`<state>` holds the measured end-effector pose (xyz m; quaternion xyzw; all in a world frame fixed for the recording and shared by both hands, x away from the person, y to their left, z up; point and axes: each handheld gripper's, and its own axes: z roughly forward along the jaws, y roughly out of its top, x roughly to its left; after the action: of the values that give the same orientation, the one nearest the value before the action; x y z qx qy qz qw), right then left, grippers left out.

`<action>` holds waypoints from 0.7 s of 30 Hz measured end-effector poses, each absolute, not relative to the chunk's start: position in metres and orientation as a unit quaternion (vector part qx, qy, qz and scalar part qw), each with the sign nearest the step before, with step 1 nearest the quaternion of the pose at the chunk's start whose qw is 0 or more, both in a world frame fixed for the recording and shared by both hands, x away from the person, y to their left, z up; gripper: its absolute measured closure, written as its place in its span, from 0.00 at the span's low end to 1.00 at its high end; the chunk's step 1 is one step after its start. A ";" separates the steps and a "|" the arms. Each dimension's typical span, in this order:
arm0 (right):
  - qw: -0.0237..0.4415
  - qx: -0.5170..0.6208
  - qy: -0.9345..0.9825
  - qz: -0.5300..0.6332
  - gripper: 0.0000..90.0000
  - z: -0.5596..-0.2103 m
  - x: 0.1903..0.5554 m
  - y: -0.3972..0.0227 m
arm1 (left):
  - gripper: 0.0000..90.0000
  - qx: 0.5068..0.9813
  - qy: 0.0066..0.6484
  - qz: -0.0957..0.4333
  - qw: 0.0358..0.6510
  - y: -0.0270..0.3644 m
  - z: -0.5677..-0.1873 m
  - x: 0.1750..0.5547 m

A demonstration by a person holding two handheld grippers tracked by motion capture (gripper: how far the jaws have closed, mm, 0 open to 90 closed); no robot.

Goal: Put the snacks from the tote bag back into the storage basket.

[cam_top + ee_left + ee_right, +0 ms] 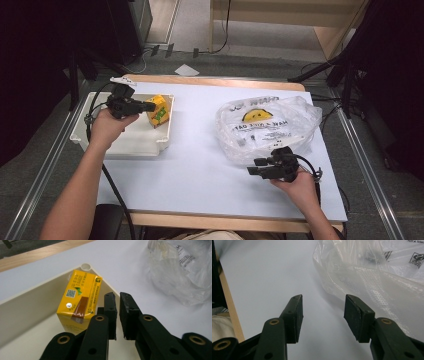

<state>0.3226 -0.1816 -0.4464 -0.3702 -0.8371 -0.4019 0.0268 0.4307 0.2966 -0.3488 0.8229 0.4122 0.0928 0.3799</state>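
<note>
At the near edge of the desk [200,170], a person's right hand [300,187] holds the right gripper [323,315] low over the white surface, its jaws standing wide apart with nothing between them. Just beyond and beside those jaws lies a crumpled clear plastic bag [267,125], printed with a yellow smiling face and black lettering; in the right gripper view its edge sits close to the right-hand jaw, apart from it. Farther back on the person's left, the left hand [107,127] carries the left gripper [118,312] over a shallow white tray [125,145]. Its jaws are drawn nearly together, a thin slit left between the pads, and they hold nothing. A yellow drink carton [80,298] lies tilted in the tray's far corner, just to the left of the closed jaws and close beside them; whether the nearer jaw touches it cannot be told. Beyond the desk, grey floor and cables.
</note>
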 end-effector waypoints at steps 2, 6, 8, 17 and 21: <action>0.027 -0.369 -0.838 -0.402 0.56 -0.446 0.323 -0.181 | 1.00 0.820 0.414 0.094 0.384 0.297 -0.353 0.429; 0.026 -0.369 -0.837 -0.402 0.56 -0.446 0.322 -0.181 | 1.00 0.822 0.422 0.085 0.374 0.297 -0.363 0.427; 0.028 -0.370 -0.838 -0.400 0.56 -0.447 0.323 -0.181 | 1.00 0.824 0.424 0.082 0.368 0.296 -0.370 0.427; 0.029 -0.369 -0.839 -0.398 0.56 -0.447 0.322 -0.180 | 1.00 0.820 0.444 0.079 0.352 0.299 -0.397 0.431; 0.029 -0.369 -0.839 -0.398 0.56 -0.448 0.322 -0.180 | 1.00 0.814 0.454 0.077 0.355 0.303 -0.406 0.433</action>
<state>0.3224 -0.1804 -0.4476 -0.3692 -0.8392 -0.3982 0.0287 0.4329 0.3031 -0.4055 0.8136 0.4541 0.0769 0.3549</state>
